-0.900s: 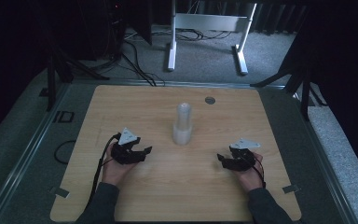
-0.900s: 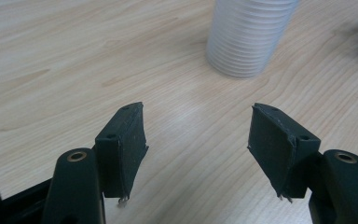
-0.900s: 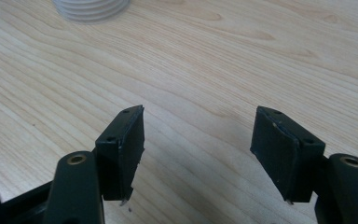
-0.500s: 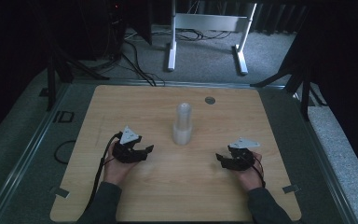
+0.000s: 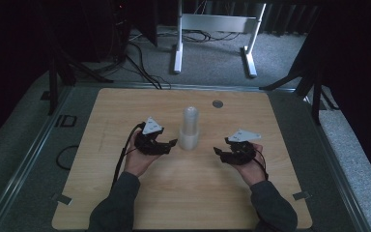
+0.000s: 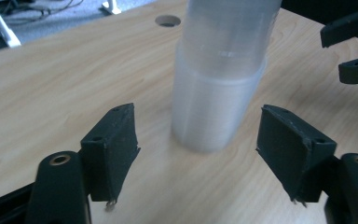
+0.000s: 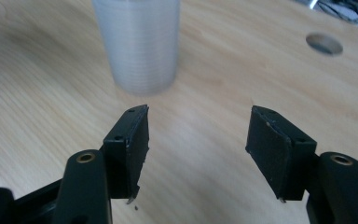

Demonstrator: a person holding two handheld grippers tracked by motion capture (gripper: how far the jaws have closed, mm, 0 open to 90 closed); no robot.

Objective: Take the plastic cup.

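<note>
A stack of translucent plastic cups [image 5: 190,129] stands upright in the middle of the wooden table [image 5: 125,106], a narrower part rising from a wider base. My left gripper [image 5: 171,144] lies just left of the stack, pointing at it. In the left gripper view the left gripper [image 6: 200,123] is open and the cup stack [image 6: 219,84] stands close ahead of the jaws, untouched. My right gripper [image 5: 218,153] is right of the stack, a little farther off. In the right gripper view the right gripper [image 7: 198,123] is open and empty, with the cups [image 7: 140,42] ahead to its left.
A round hole [image 5: 217,103] sits in the tabletop behind the cups. A black cable [image 5: 123,159] trails from the left gripper toward the near edge. Metal rails border the table, and a white stand [image 5: 212,29] is on the floor beyond.
Both hands have moved forward and inward toward the cup stack, the left one more than the right. The cups have not moved.
</note>
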